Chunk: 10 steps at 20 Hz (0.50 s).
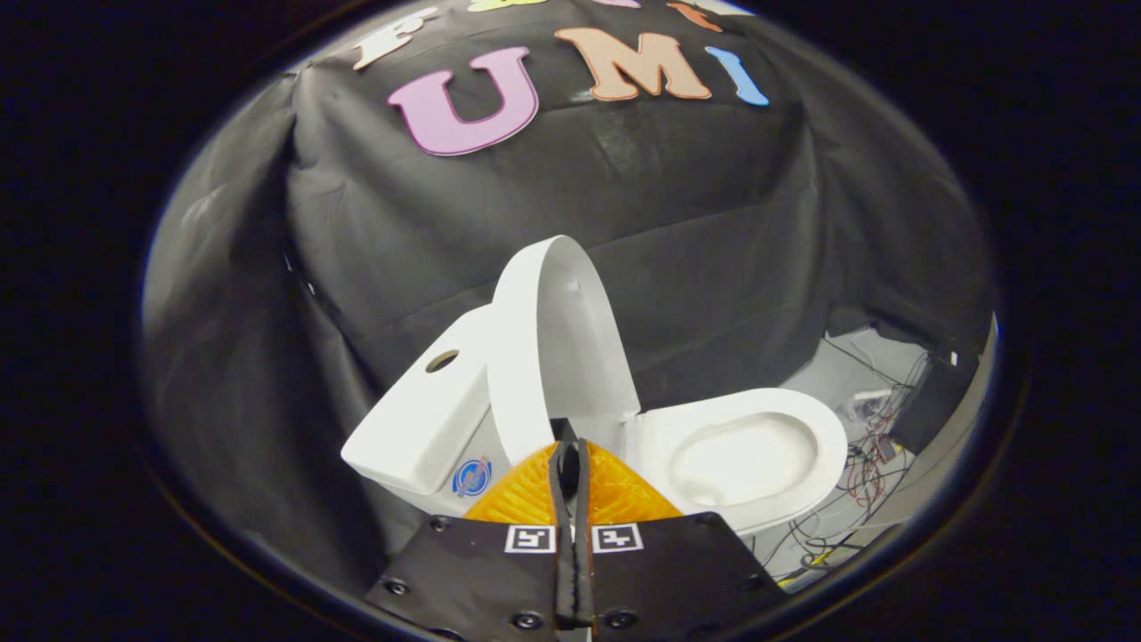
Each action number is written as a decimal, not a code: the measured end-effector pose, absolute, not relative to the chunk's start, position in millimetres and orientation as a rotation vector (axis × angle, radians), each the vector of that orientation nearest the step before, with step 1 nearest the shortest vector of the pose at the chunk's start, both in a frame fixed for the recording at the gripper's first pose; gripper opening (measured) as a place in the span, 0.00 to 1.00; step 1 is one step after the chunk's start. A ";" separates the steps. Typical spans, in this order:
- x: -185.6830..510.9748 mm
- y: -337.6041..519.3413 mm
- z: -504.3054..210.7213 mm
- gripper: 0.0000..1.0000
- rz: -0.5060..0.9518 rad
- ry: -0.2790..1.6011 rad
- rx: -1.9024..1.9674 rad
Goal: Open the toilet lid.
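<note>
Toilet lid [570,348]: raised and standing close to upright, its back toward the tank [419,419], its pale underside facing out over the bowl.
Lid's long axis: runs up and down from the hinge end low, near the jaw tips, to the rounded free end high against the booth's black wall.
Lid from the jaws: straight ahead and just beyond the tips; the hinge region sits right behind them, and I cannot tell whether the tips touch it or stand a little short.
Jaws: the gripper [569,450] has its two dark fingers closed together, at most a sliver of a gap between them, and nothing held.
Seat and bowl [744,459]: down and uncovered, lying ahead and to the right of the fingers, the opening in plain sight.
Task standing: judged from how the lid rests, the opening looks done or all but done; what may remain is only to see that it leans back on the tank and does not fall forward.
Hand nearer: one gripper only, carried by a person, so no choice of side arises.
Hidden: the orange body of the gripper and its black plate cover the hinge, the rear of the seat and the toilet's base.
Hard to make out: whether the lid truly touches the tank, since its edge overlaps it; the loose cables [860,464] on the floor beyond the bowl are a tangle without clear detail.
</note>
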<state>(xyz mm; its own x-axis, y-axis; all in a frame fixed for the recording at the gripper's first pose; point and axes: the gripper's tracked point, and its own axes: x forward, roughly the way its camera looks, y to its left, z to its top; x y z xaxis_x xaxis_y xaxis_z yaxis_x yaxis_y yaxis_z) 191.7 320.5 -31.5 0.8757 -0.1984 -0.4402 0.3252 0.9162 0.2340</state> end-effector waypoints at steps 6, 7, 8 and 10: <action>200.9 341.0 -30.9 0.03 -0.314 0.425 0.204; 201.8 343.6 -29.8 0.04 -0.323 0.409 0.217; 202.1 349.3 -32.9 0.05 -0.321 0.409 0.219; 206.8 362.4 -32.7 0.05 -0.280 0.405 0.199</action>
